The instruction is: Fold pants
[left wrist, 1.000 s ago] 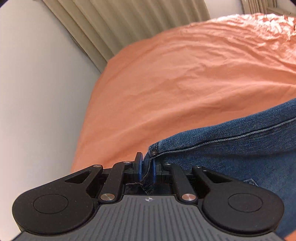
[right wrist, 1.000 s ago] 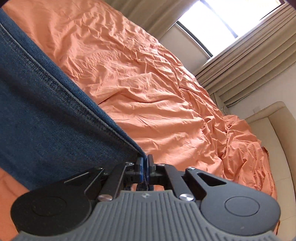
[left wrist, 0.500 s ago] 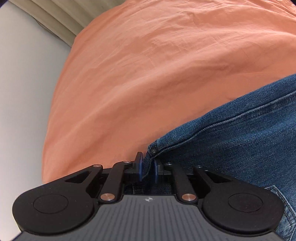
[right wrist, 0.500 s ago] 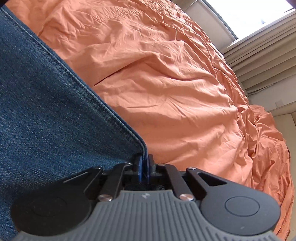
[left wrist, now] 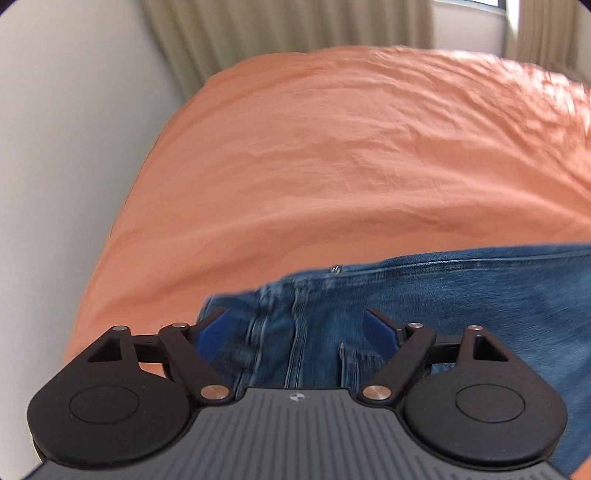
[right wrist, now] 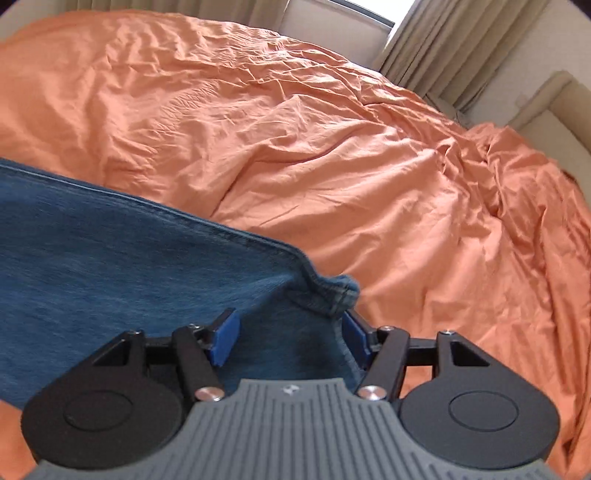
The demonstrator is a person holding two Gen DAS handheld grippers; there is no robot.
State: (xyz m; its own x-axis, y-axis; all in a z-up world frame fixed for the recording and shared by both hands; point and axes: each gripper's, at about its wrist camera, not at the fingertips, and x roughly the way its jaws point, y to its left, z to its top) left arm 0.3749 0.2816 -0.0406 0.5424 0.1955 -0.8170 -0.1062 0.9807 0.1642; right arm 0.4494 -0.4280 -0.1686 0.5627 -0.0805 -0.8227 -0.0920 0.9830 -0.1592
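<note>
A pair of blue denim jeans [left wrist: 461,295] lies on a bed covered with a wrinkled orange sheet [left wrist: 351,155], and everything here is placed relative to those jeans.

In the left wrist view, the left claw [left wrist: 297,328] hangs just above the jeans' near left corner. Its jaws are opening and already stand wide apart; the blue pads [left wrist: 210,332] touch no cloth, though the denim with its seams and a small metal rivet [left wrist: 336,268] lies directly between and beneath them. The cloth here is blurred, so the exact part of the garment cannot be told beyond a stitched, belt-loop-like region. The orange sheet stretches beyond the jeans' far edge, a pale wall [left wrist: 62,166] rises to the left of the jeans, and beige curtains [left wrist: 280,33] hang beyond the bed's far end.

In the right wrist view, the right claw [right wrist: 291,334] sits over the jeans' right-hand corner. Its jaws are opening too. A bunched, hemmed corner of denim [right wrist: 336,291] lies loose between them, close to the right pad, but I cannot tell whether it touches that pad; neither pad presses on it. From that corner the jeans [right wrist: 110,251] spread flat to the left, their stitched edge running diagonally across the sheet [right wrist: 369,147]. Beyond and to the right of the jeans the sheet is heavily creased, with a curtain [right wrist: 443,48] and a bright window past it.
</note>
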